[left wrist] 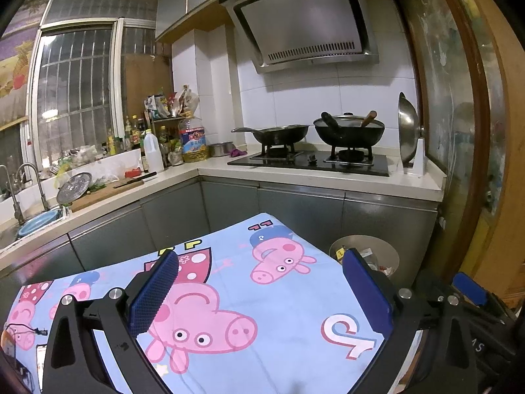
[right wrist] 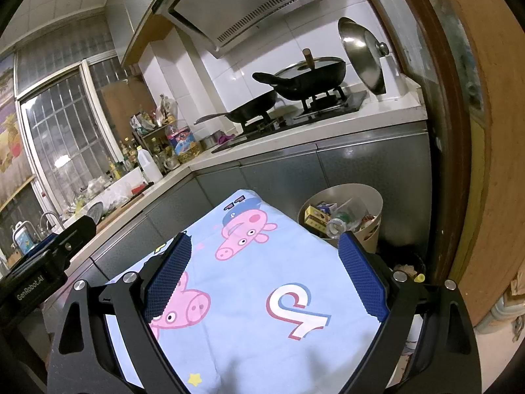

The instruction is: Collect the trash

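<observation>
A beige trash bin stands on the floor at the table's far right corner, holding a clear bottle, a yellow box and wrappers. The left wrist view shows the same trash bin partly behind a finger. My left gripper hovers open over the blue cartoon-pig tablecloth, nothing between its blue pads. My right gripper is open too, above the tablecloth, its right pad close to the bin. No loose trash shows on the cloth.
An L-shaped kitchen counter runs behind the table with a stove, two woks, bottles, a cutting board and a sink. A wooden door frame stands at right. A dark second bin sits on the floor below the beige one.
</observation>
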The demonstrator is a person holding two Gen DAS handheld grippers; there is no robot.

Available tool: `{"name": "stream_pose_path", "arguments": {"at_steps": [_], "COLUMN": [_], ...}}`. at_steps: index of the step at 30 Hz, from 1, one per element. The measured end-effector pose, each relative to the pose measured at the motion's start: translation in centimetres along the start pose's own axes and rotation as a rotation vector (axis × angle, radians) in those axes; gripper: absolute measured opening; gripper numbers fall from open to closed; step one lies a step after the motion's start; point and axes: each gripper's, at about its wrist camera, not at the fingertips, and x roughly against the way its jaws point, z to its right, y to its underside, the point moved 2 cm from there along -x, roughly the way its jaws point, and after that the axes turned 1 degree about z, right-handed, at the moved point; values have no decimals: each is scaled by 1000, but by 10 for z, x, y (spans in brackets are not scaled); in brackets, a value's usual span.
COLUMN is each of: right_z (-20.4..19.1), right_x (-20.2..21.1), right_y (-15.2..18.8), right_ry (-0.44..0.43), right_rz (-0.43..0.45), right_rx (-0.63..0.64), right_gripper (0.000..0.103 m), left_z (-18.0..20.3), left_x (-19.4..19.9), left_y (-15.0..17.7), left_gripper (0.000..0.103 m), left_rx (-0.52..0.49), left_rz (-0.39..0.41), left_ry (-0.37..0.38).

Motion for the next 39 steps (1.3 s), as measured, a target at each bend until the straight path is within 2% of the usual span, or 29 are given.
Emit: {"name": "stream_pose_path", "arguments": {"at_steps": [39], "right_z": [-1], "right_x": [0], "right_y": [1], "right_ry": [0], "right_rz": [-1], "right_rx": [-2], "right_gripper": [90], "left_z": [-3], "left_x": [-2], "left_y": [3], "left_gripper": [99], "left_rx": [-19], "left_rz": [2], "left_ry": [4]}}
